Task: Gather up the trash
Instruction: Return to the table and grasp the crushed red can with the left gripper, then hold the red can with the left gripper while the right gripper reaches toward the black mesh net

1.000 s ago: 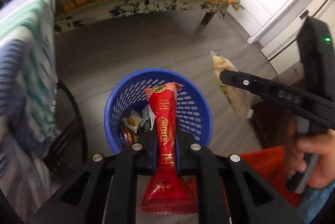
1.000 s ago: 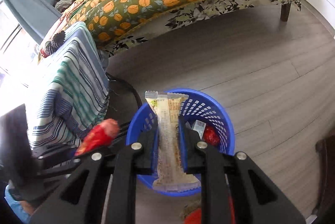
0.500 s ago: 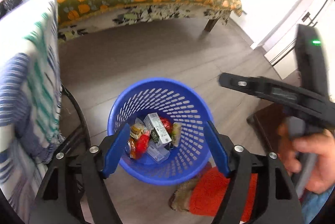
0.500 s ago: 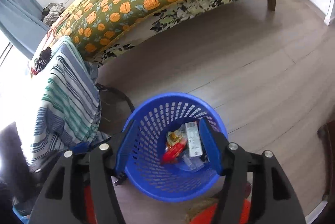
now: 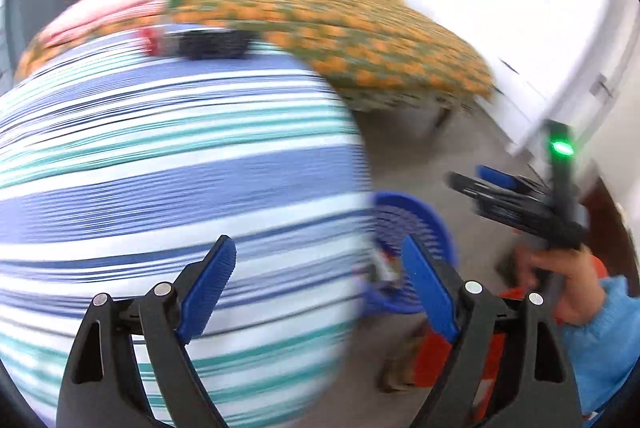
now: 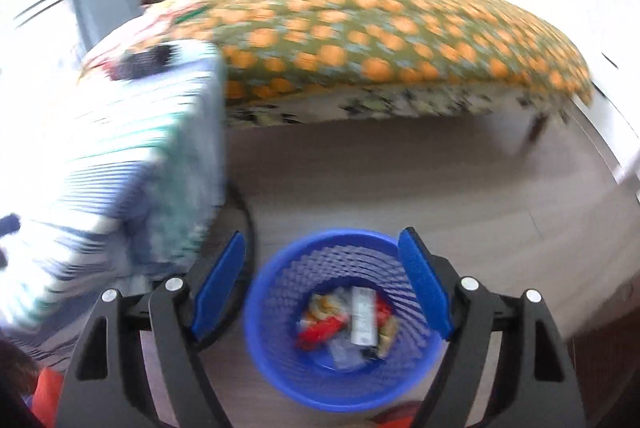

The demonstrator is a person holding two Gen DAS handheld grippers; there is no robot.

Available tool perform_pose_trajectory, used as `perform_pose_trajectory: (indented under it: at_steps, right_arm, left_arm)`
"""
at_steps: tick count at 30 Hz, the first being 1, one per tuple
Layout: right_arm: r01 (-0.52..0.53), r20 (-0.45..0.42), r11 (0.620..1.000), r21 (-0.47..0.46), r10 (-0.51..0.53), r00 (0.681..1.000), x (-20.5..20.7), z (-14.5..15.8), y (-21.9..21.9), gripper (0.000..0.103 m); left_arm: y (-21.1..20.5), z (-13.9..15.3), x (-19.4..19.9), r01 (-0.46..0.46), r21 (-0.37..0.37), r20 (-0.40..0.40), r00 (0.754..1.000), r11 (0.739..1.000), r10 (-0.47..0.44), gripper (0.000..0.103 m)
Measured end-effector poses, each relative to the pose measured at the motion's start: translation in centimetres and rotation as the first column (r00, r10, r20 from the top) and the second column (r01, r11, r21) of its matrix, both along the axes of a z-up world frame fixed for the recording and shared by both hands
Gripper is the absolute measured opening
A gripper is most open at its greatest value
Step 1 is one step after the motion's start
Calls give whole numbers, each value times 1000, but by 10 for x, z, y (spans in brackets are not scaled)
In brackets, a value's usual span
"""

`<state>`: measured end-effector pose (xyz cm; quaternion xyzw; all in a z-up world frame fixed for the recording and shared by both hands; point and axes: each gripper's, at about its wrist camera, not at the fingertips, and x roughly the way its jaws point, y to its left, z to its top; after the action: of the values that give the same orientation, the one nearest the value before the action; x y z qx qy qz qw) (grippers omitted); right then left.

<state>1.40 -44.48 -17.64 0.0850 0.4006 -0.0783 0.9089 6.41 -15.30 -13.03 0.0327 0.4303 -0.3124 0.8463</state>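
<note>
A blue plastic basket [image 6: 276,360] stands on the floor and holds several wrappers, among them a red one [image 6: 322,332] and a white box [image 6: 362,316]. My right gripper [image 6: 320,268] is open and empty, above the basket's near side. My left gripper [image 5: 316,276] is open and empty, pointed at the striped cloth [image 5: 168,180]. The basket [image 5: 420,224] shows blurred at its right, partly behind the right finger. The right gripper [image 5: 492,184] also shows in the left wrist view, open.
A bed with an orange-patterned cover [image 6: 380,36] stands behind. A striped cloth [image 6: 132,164] hangs over a chair at left, with a dark chair frame [image 6: 244,212] beside the basket. White cupboards [image 5: 540,28] and a dark wooden piece [image 5: 612,220] are at right.
Both grippers opened and let go of their wrappers, which now lie in the basket. The left gripper has since swung left and up toward the striped cloth; the right has tilted up.
</note>
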Motion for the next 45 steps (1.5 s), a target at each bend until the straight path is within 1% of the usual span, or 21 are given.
perform_pose_trajectory:
  at_steps: [3,5,6,8,10,12,15,17,18,20,25,30,33,37,40,41,42,43,45]
  right_arm:
    - [-138,22,990,9,137,990,19,17,61,77]
    - [-215,26,977,13,215,976,33,26,97,77]
    - [-276,30,961,12,275,961,45,32,124,77]
    - [-355,22,935,2,354,935,65,40,162,77]
    - [-407,13,913,-16,407,913,83,43,194,77]
    - [-452,-11,891,-45,451,892,105,39,225,77]
    - [-478,-47,878,-34,477,878,128,26,250,77]
    - [-490,-69,871,-26,487,870,139,17,261,78]
    - [-493,-77,870,-28,490,869,144,13,266,79]
    - [-495,-65,868,-48,491,868,145,13,273,80]
    - [-495,-67,868,-43,492,868,153,11,277,83]
    - [-495,-66,868,-40,492,868,150,10,276,83]
    - [-495,-66,868,-39,492,868,150,11,276,83]
    - [-495,-66,868,-40,492,868,150,11,276,83]
    - [-495,-66,868,-40,492,868,150,11,276,83]
    - [-495,-66,868,-40,492,868,150,11,276,83]
    - [-495,-66,868,-40,492,868,150,11,276,83]
    - [-495,-66,868,-40,492,868,150,11,276,83]
    - [-495,-66,868,-39,492,868,150,11,276,83]
  left_arm:
    - [53,-3,30,-113,62,12,994,992,112,85]
    - [77,-1,49,-159,77,19,987,984,158,85]
    - [89,1,60,-187,87,31,982,978,185,87]
    - [105,7,80,-224,104,50,974,969,220,90]
    - [116,13,101,-249,110,69,968,962,243,92]
    - [121,19,124,-257,109,79,965,960,249,93]
    - [116,30,158,-248,103,93,967,963,239,95]
    - [110,39,178,-237,90,106,968,967,227,96]
    - [104,43,190,-226,81,112,970,971,217,97]
    - [88,49,211,-207,73,123,973,976,197,97]
    - [40,50,269,-177,63,112,979,982,170,98]
    - [7,35,314,-184,72,83,981,980,178,97]
    - [-3,22,334,-203,99,65,978,974,197,97]
    - [-11,11,350,-216,124,59,976,969,210,97]
    - [-12,6,357,-209,127,37,978,970,206,84]
    - [-13,4,360,-206,128,25,979,970,204,75]
    - [-13,2,361,-203,128,17,979,971,202,61]
    - [-14,1,363,-200,130,13,980,971,200,54]
    - [-12,3,361,-200,130,28,980,971,198,48]
